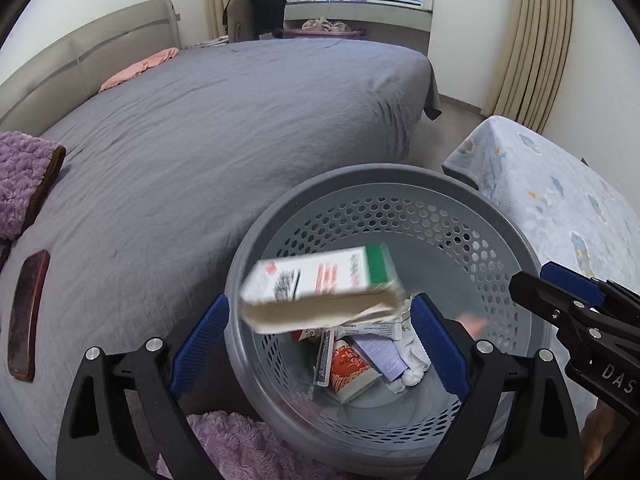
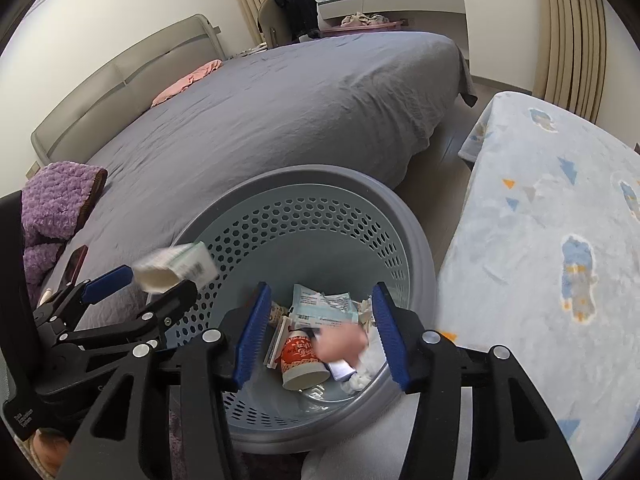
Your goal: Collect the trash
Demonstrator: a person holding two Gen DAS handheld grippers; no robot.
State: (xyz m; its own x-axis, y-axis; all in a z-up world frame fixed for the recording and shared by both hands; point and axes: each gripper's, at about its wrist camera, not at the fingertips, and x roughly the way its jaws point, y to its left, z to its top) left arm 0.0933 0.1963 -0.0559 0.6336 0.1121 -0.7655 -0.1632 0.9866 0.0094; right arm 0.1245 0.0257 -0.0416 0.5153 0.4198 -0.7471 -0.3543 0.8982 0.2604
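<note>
A grey perforated basket stands on the floor beside the bed and holds several pieces of trash: a red cup, wrappers and crumpled paper. My left gripper is open above the basket. A white and green carton is blurred in the air between its spread fingers, touching neither. My right gripper is open over the basket. A blurred pink item is in the air between its fingers, above the red cup. The carton also shows by the left gripper.
A large bed with a grey sheet lies to the left, with a dark red phone and a purple blanket on it. A light blue patterned blanket covers a surface to the right. Curtains and a window stand at the back.
</note>
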